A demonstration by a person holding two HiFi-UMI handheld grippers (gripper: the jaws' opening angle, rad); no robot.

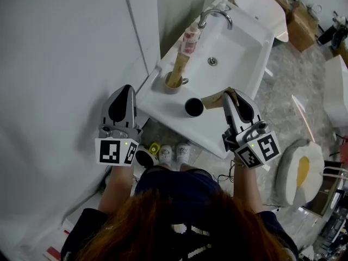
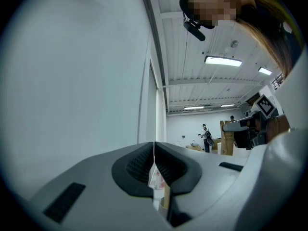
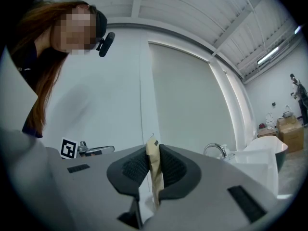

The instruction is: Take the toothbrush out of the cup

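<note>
My right gripper (image 1: 232, 95) is shut on a flat tan toothbrush pack (image 1: 216, 98), held level over the front rim of the white sink (image 1: 247, 42). In the right gripper view the toothbrush pack (image 3: 154, 170) stands pinched between the pads of that gripper (image 3: 153, 163). Just left of the pack, a black cup (image 1: 194, 107) stands on the sink's front ledge. A beige cup (image 1: 174, 85) at the sink's left corner holds another upright tan pack (image 1: 180, 65). My left gripper (image 1: 124, 91) hovers left of the sink, shut with nothing in it (image 2: 154, 153).
A pink-labelled bottle (image 1: 190, 39) and the faucet (image 1: 215, 14) stand at the back of the sink. A grey wall (image 1: 65, 58) runs close along the left. Cardboard boxes (image 1: 300, 22) and a white round item (image 1: 298, 170) lie to the right, and shoes (image 1: 175, 153) sit under the sink.
</note>
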